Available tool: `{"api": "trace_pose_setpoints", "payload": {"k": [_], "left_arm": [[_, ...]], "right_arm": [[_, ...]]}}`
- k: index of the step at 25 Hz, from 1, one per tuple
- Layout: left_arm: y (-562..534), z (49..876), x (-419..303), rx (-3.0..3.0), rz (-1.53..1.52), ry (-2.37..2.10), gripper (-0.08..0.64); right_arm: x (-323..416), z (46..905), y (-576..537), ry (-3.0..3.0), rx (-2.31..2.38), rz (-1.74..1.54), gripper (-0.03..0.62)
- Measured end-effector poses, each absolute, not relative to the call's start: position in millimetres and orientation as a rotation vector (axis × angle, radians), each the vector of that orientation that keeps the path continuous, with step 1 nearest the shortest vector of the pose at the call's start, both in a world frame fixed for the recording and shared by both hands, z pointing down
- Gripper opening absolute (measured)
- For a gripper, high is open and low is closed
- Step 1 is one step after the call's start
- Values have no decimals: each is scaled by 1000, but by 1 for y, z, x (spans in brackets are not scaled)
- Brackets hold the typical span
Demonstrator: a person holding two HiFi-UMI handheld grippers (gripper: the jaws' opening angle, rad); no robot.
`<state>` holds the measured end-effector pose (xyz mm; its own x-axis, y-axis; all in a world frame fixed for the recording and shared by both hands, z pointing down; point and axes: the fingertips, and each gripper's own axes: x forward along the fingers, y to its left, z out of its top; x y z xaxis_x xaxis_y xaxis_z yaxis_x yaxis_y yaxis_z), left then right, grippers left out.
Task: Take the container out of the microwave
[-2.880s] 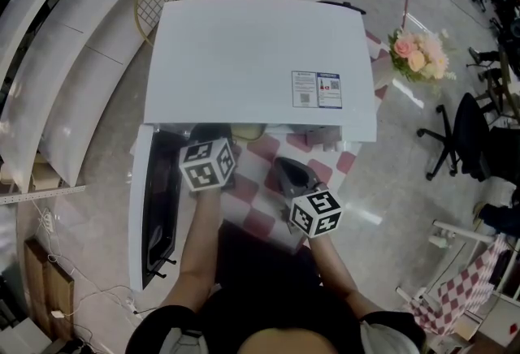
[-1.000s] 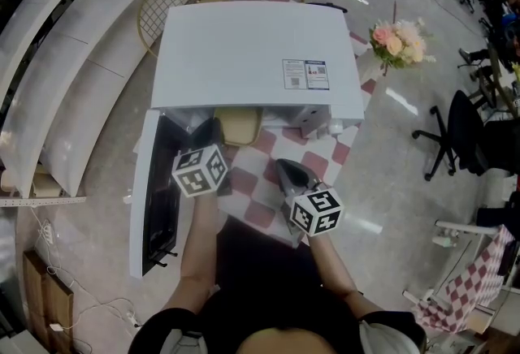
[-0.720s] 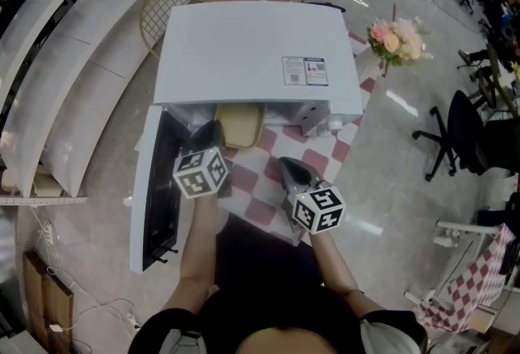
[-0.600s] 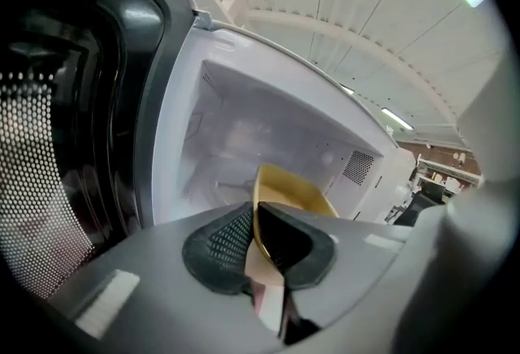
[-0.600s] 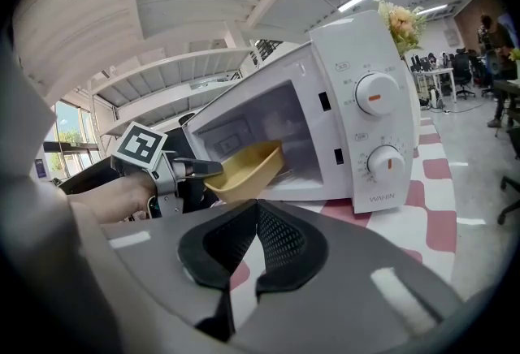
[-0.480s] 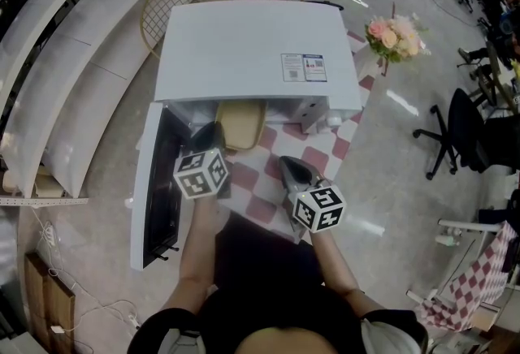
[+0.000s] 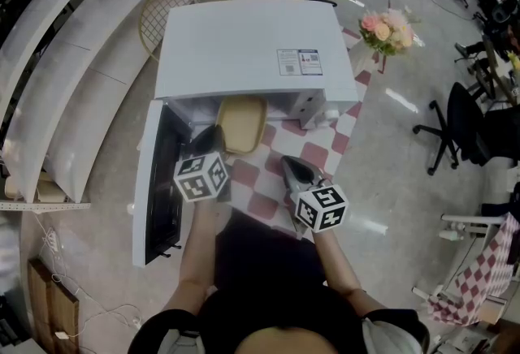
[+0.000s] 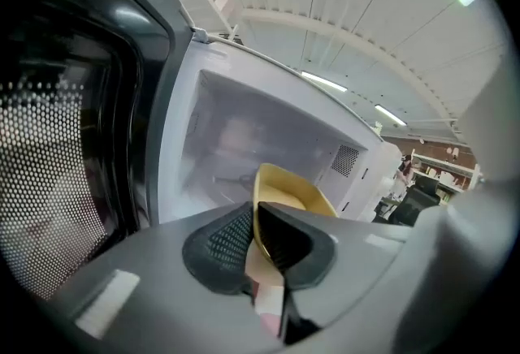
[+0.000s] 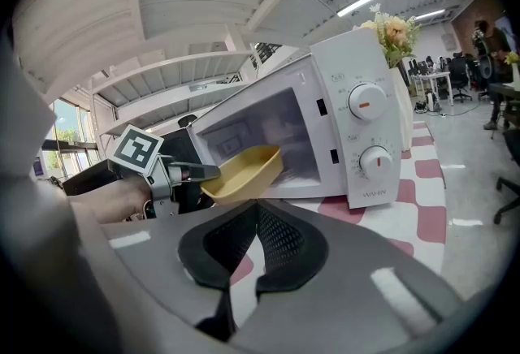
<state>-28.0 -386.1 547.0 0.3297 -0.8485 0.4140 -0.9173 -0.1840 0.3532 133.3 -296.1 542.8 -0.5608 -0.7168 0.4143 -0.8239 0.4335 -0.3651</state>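
My left fingers (image 8: 237,235) were closed on the near rim of the yellow container (image 8: 286,192), one pad inside the wall and one outside, so the dish stuck out straight ahead of them. Its long axis ran near to far, in line with my grip, and pointed back into the white microwave (image 7: 252,44). From above, the container (image 7: 241,123) sat at the oven's mouth, its far end under the edge of the roof. I could not tell whether it had cleared the sill. From the right-hand side the dish (image 9: 244,170) hung above the checked surface (image 7: 321,153), carried by that one rim alone.

The open door (image 7: 158,182) stood just to the left of my left fingers (image 7: 207,140), so the free way out was straight toward me along the dish's own length. I judged a sideways swing to the left would meet the door.

My right fingers (image 9: 266,240) were shut on nothing. They hung over the surface to the right of the dish (image 7: 296,170), nearer to me and clear of it.
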Motion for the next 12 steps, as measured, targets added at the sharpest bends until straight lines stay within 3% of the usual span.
{"api": "trace_pose_setpoints", "payload": {"k": [12], "left_arm": [[-363,547,-29,2058,151,-1539,29]], "right_arm": [[134,543,-286,-2490,1371,788,0]]}}
